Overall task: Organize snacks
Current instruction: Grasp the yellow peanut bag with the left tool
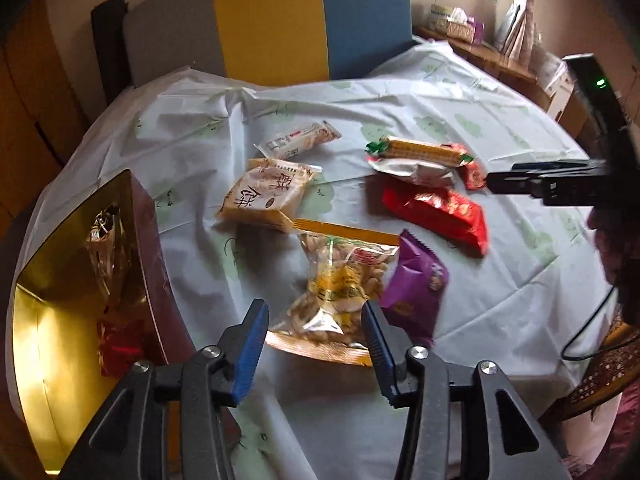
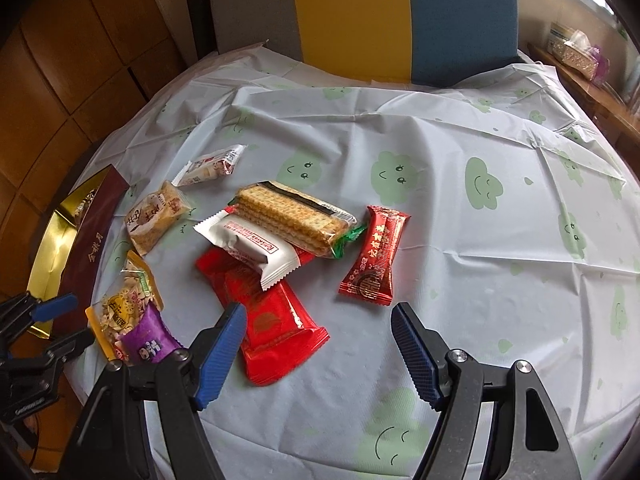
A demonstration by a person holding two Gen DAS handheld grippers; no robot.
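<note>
We hold the left gripper [image 1: 314,320] over the peanut bag [image 1: 340,284], jaws part-open and empty (pads not touching), ready to straddle it. The right gripper [image 2: 318,332] waits wide above the red packet [image 2: 272,320].

Tabletop [image 2: 460,240] draped in pale cloth printed with green smiling clouds. Behind it, chair back [image 2: 360,12] in grey, yellow and blue panels. Wooden sideboard [image 1: 488,56] at right, bearing woven tissue box [image 1: 460,26]. Black cable [image 1: 588,332] trailing off edge.
</note>
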